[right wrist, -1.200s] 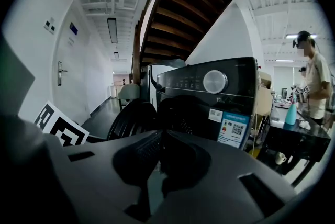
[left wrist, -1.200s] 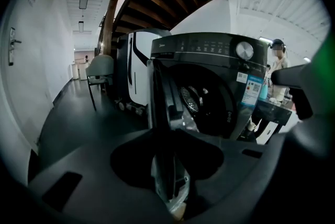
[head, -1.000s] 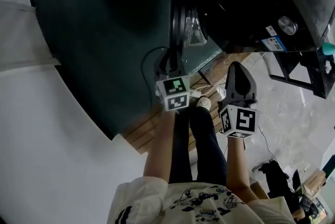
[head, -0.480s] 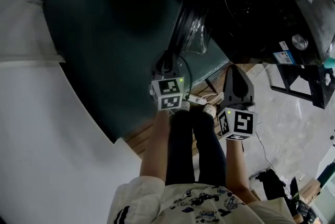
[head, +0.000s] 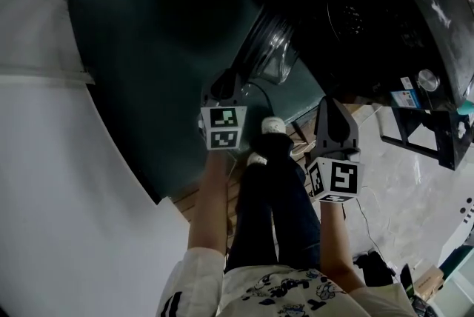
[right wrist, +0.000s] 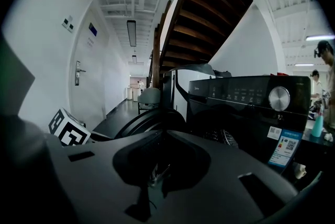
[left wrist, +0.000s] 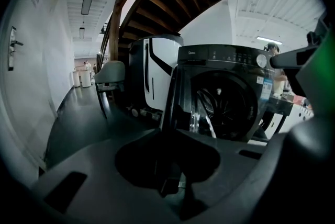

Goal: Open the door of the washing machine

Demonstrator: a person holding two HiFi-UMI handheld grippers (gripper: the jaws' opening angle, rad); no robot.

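Note:
A black front-loading washing machine (head: pixel 385 4) stands at the upper right of the head view, its drum (left wrist: pixel 230 108) showing dark. Its round glass door (head: pixel 275 49) stands swung out, and in the left gripper view its rim (left wrist: pixel 172 97) shows edge-on. My left gripper (head: pixel 238 78) is shut on that rim, which runs up from between the jaws (left wrist: pixel 168 131). My right gripper (head: pixel 331 107) hangs lower right of the door, apart from the machine, jaws together on nothing (right wrist: pixel 159 134). The right gripper view shows the door (right wrist: pixel 152 121) left of the control panel with its knob (right wrist: pixel 279 98).
A white appliance (left wrist: pixel 154 66) and a grey chair (left wrist: pixel 110 74) stand behind the machine, under a wooden staircase (right wrist: pixel 209 13). A white wall (head: pixel 59 197) runs along the left. The person's legs (head: pixel 278 212) stand over wooden slats (head: pixel 196 201). A black metal frame (head: pixel 426 134) is at the right.
My left gripper has moved left with the door rim in it, and the door has swung further out from the machine. The right gripper shifted a little. The person's feet stepped.

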